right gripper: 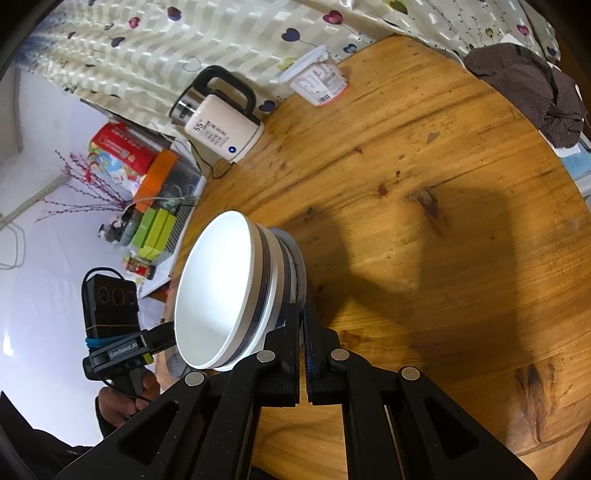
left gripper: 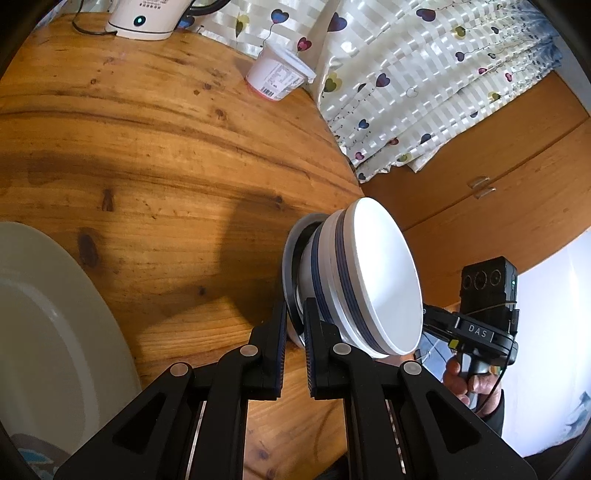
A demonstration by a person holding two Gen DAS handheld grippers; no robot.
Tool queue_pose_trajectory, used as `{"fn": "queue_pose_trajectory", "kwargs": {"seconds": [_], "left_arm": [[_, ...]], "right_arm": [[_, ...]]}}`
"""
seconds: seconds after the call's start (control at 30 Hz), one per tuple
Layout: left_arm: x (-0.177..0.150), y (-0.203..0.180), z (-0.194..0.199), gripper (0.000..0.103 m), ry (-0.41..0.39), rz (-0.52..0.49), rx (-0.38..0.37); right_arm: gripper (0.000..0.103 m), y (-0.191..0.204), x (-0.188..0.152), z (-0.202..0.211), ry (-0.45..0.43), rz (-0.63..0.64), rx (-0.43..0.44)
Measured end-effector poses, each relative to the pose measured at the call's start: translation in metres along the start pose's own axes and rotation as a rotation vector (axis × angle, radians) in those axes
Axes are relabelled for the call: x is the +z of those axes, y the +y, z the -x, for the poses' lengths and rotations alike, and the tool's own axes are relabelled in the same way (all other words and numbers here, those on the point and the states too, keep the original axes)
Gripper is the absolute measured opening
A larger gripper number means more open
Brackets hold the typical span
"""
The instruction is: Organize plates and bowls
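Two nested white bowls with dark blue bands (left gripper: 369,280) (right gripper: 221,295) sit on a small grey plate (left gripper: 291,251) (right gripper: 297,254) over the wooden table's edge. My left gripper (left gripper: 295,306) is shut on the plate's rim from one side. From the opposite side, my right gripper (right gripper: 303,310) is shut on the same rim. Each view shows the other gripper (left gripper: 480,328) (right gripper: 114,347) in a hand beyond the bowls. A large pale plate (left gripper: 55,332) lies on the table at the lower left. I cannot tell whether the stack rests on the table.
A round wooden table (right gripper: 424,184) carries a white electric kettle (right gripper: 221,125) (left gripper: 147,18), a yogurt cup (left gripper: 279,75) (right gripper: 317,81) and a brown cloth (right gripper: 535,88) along its far side. A heart-print curtain (left gripper: 424,74) hangs behind. Boxes (right gripper: 122,155) stand beyond the table edge.
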State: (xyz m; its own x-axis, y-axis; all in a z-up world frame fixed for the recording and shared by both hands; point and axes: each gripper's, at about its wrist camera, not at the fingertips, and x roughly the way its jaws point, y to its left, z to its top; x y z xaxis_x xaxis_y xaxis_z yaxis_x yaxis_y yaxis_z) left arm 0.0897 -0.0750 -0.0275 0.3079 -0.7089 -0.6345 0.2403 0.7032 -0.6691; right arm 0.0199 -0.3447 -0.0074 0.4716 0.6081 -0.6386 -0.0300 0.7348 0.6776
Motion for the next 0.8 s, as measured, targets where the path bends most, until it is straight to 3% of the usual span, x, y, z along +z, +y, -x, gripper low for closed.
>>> {"fn": "queue_pose_trajectory", "kwargs": {"seconds": [0.8], "left_arm": [[-0.011, 0.029, 0.072, 0.007, -0.103, 0.055, 0.083]], "right_arm": [[0.004, 0.072, 0.001, -0.034, 0.065, 0.111, 0.065]]}}
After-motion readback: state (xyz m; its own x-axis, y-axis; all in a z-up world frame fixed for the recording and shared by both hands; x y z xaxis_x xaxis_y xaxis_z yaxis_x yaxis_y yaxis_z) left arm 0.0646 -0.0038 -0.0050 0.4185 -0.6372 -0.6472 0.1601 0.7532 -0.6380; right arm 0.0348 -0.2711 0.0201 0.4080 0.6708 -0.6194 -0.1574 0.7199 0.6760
